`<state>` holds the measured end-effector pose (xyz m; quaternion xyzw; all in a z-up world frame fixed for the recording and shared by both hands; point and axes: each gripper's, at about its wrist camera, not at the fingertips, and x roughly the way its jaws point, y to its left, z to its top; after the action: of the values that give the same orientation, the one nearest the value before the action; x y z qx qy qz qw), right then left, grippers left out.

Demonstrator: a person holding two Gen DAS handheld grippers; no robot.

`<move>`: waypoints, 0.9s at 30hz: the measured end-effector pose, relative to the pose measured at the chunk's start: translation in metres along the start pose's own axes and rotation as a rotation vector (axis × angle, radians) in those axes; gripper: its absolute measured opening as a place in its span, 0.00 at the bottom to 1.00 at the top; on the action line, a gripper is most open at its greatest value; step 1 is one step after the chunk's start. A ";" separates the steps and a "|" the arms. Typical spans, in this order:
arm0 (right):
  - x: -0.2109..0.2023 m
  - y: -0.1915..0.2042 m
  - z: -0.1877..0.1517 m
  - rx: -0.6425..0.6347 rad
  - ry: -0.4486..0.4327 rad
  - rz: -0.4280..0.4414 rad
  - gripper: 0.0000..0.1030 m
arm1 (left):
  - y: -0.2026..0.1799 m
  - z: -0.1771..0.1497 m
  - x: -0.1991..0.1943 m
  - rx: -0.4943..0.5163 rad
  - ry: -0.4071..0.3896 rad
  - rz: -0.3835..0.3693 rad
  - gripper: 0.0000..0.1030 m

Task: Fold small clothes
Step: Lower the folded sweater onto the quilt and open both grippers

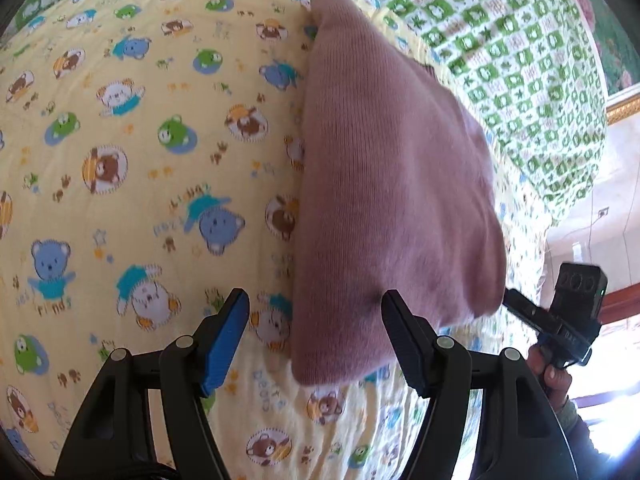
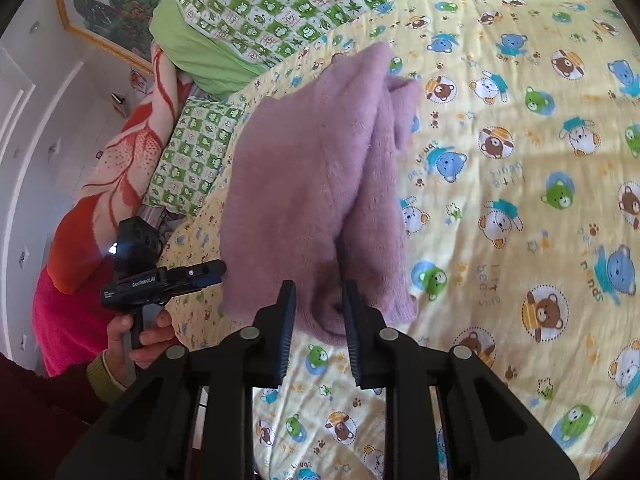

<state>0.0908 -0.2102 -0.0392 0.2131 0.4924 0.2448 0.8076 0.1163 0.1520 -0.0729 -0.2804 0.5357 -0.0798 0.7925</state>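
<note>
A mauve knit garment (image 1: 392, 184) lies folded on the yellow bear-print bedsheet (image 1: 120, 160). It also shows in the right wrist view (image 2: 312, 184). My left gripper (image 1: 316, 312) is open, its fingers astride the garment's near left corner, with nothing held. My right gripper (image 2: 319, 304) is nearly closed on the garment's near edge; cloth sits between its fingers. The right gripper also shows at the garment's right edge in the left wrist view (image 1: 516, 300), and the left gripper's tip is seen at the garment's left edge in the right wrist view (image 2: 212, 270).
A green checked quilt (image 2: 280, 4) and a matching pillow (image 2: 192, 156) lie at the head of the bed. An orange and red blanket (image 2: 104, 200) is beside the bed near a white wall. A framed picture (image 2: 104, 8) hangs above.
</note>
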 end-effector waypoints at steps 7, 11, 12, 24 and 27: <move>0.028 0.004 0.003 -0.082 0.105 -0.094 0.24 | 0.001 -0.013 0.013 0.024 0.030 0.026 0.67; 0.026 0.004 0.004 -0.066 0.094 -0.092 0.07 | -0.001 -0.013 0.015 0.036 0.030 0.042 0.66; 0.018 0.005 0.005 -0.052 0.065 -0.077 0.06 | -0.002 -0.013 0.015 0.042 0.032 0.049 0.66; -0.002 -0.034 -0.011 0.080 0.003 -0.183 0.05 | -0.020 -0.011 0.027 0.104 0.052 0.092 0.64; 0.001 -0.027 -0.005 0.064 0.016 -0.223 0.06 | -0.020 -0.012 0.026 0.095 0.052 0.090 0.64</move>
<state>0.0916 -0.2303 -0.0572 0.1810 0.5269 0.1393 0.8187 0.1199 0.1202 -0.0862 -0.2162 0.5638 -0.0768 0.7934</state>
